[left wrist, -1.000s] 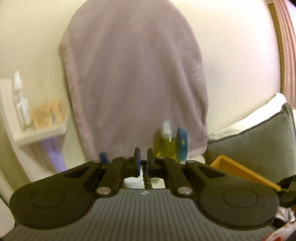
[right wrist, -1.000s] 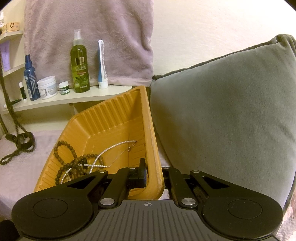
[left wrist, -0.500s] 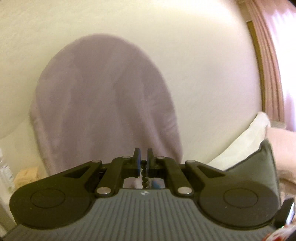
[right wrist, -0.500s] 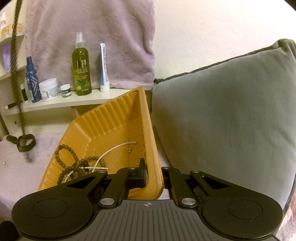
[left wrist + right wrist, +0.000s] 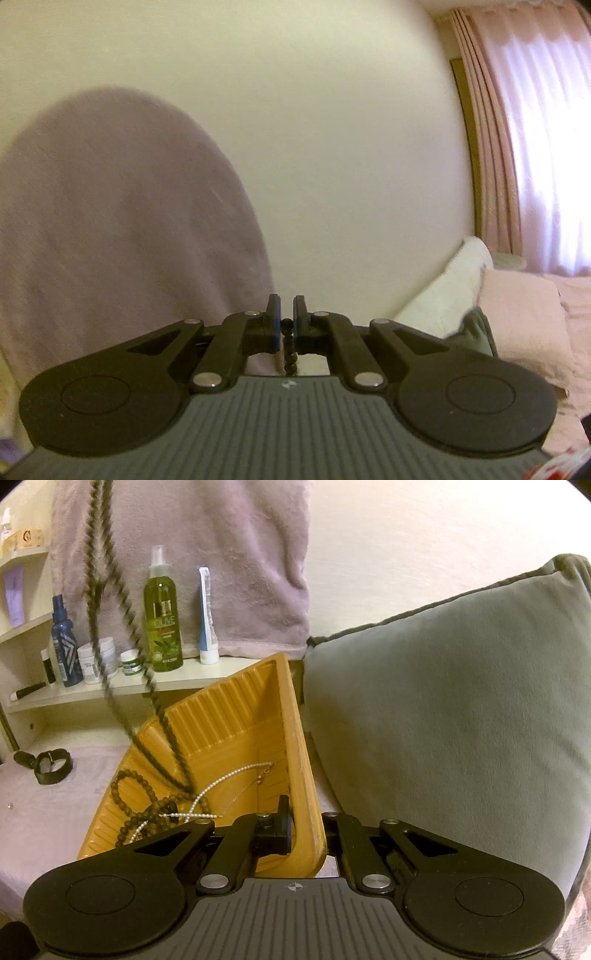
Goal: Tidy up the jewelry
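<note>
Beads of a dark necklace (image 5: 287, 345) sit pinched between the left gripper (image 5: 287, 314) pads at lower centre of the left view. In the right view the same strand dangles (blurred) from the upper left of the frame down into the orange tray (image 5: 236, 716), where a pearl chain (image 5: 225, 781) and more dark beads (image 5: 147, 805) lie. The right gripper (image 5: 304, 823) clamps the tray's right wall, at lower centre, beside a grey cushion (image 5: 443, 709).

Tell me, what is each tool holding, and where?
Left tool pinches a dark bead necklace by one bead; the loop dangles into the tray. Right tool clamps the orange tray by its rim.
</note>
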Action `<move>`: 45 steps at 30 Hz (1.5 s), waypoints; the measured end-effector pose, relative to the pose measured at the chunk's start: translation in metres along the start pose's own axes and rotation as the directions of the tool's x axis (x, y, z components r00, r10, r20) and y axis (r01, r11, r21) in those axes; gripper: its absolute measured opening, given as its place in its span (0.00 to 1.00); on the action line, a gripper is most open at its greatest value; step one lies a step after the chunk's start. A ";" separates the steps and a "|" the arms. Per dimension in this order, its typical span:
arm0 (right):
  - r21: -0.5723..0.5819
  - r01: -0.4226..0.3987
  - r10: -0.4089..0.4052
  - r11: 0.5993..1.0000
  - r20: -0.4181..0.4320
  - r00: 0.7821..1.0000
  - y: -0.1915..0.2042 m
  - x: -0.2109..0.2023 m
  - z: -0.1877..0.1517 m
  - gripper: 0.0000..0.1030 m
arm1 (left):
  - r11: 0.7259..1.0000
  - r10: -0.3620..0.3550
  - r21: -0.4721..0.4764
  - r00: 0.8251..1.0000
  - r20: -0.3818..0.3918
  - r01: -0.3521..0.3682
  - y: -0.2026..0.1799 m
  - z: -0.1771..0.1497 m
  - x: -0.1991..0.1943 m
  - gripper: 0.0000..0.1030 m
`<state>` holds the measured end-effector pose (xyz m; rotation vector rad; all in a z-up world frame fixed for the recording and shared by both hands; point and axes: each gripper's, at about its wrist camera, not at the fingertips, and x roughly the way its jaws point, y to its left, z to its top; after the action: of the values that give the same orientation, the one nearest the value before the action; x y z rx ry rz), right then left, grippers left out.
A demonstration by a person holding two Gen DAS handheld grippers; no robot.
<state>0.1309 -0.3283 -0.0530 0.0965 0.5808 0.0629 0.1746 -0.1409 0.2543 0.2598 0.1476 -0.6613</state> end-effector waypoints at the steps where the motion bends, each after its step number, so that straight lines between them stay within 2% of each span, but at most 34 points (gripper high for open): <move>1: 0.001 -0.001 0.001 1.000 -0.001 1.000 0.000 0.000 0.000 0.05 | 1.000 -0.011 -0.003 1.000 -0.020 0.011 -0.003 -0.007 0.006 0.05; 7: 0.007 -0.001 0.001 1.000 -0.005 1.000 -0.001 0.002 0.000 0.05 | 0.998 -0.050 -0.041 0.988 -0.147 0.044 -0.015 -0.056 0.036 0.05; 15: 0.012 -0.002 0.002 1.000 -0.008 1.000 -0.002 0.003 -0.001 0.05 | 0.992 -0.099 -0.103 0.947 -0.306 0.071 -0.025 -0.126 0.074 0.05; 21: 0.012 -0.001 0.001 1.000 -0.011 1.000 -0.003 0.003 -0.001 0.05 | 0.989 -0.115 -0.129 0.917 -0.381 0.070 -0.033 -0.161 0.081 0.05; 25: 0.011 0.001 -0.001 1.000 -0.013 1.000 -0.003 0.004 -0.002 0.05 | 0.987 -0.104 -0.156 0.912 -0.396 0.045 -0.027 -0.173 0.077 0.07; 26: 0.010 0.001 -0.001 1.000 -0.014 1.000 -0.003 0.004 -0.002 0.05 | 0.987 -0.093 -0.156 0.914 -0.395 0.033 -0.026 -0.173 0.076 0.15; 27: 0.009 0.001 -0.001 1.000 -0.014 1.000 -0.003 0.004 -0.002 0.05 | 0.987 -0.082 -0.157 0.917 -0.390 0.022 -0.023 -0.171 0.075 0.18; 32: 0.010 -0.001 0.001 1.000 -0.011 1.000 -0.003 0.004 -0.002 0.05 | 0.985 -0.022 -0.170 0.944 -0.328 -0.037 -0.001 -0.157 0.051 0.18; 36: 0.010 -0.001 0.001 1.000 -0.011 1.000 -0.003 0.004 -0.002 0.05 | 0.976 0.066 -0.177 0.949 -0.310 -0.125 0.023 -0.158 0.025 0.20; 41: 0.008 -0.001 0.001 1.000 -0.013 1.000 -0.003 0.004 -0.002 0.05 | 0.949 0.184 -0.187 0.926 -0.329 -0.255 0.054 -0.180 -0.008 0.21; 45: 0.007 0.001 -0.001 1.000 -0.013 1.000 -0.002 0.003 -0.003 0.05 | 0.904 0.300 -0.185 0.879 -0.370 -0.387 0.083 -0.209 -0.037 0.24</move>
<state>0.1319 -0.3293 -0.0573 0.1021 0.5942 0.0603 0.1863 0.0036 0.0783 0.1428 0.4982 -0.2292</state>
